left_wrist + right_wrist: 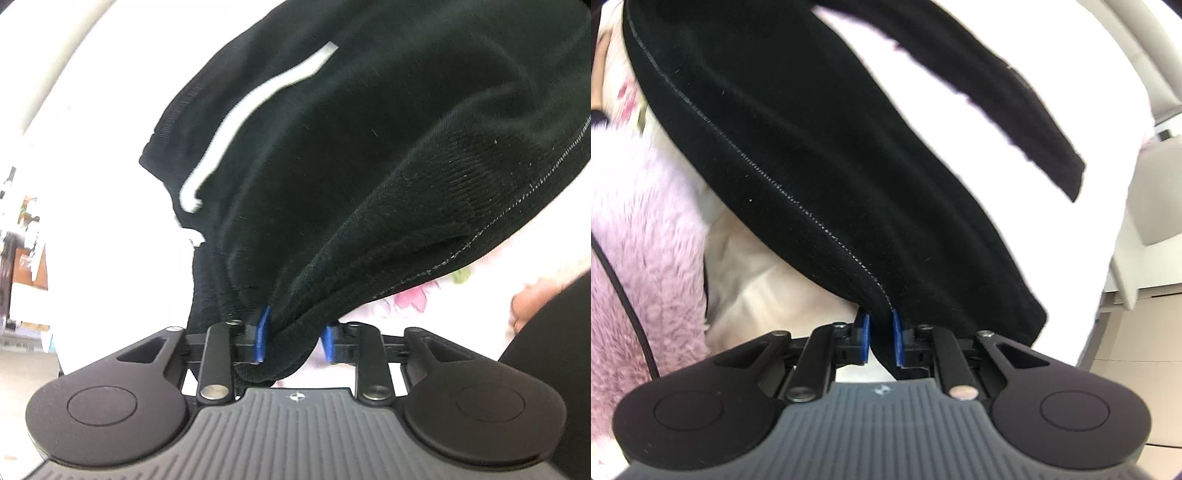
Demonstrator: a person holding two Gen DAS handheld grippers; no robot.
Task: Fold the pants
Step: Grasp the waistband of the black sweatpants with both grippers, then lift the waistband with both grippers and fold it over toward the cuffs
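Black pants (369, 147) are pinched by the left tool (293, 338); a seamed fold is pinched by the right tool (881, 341).

No readable text, label, brand or number anywhere in either view.

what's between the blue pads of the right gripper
A fold of the black pants, seam edge included, sits pinched between the right gripper pads, per the right wrist view.
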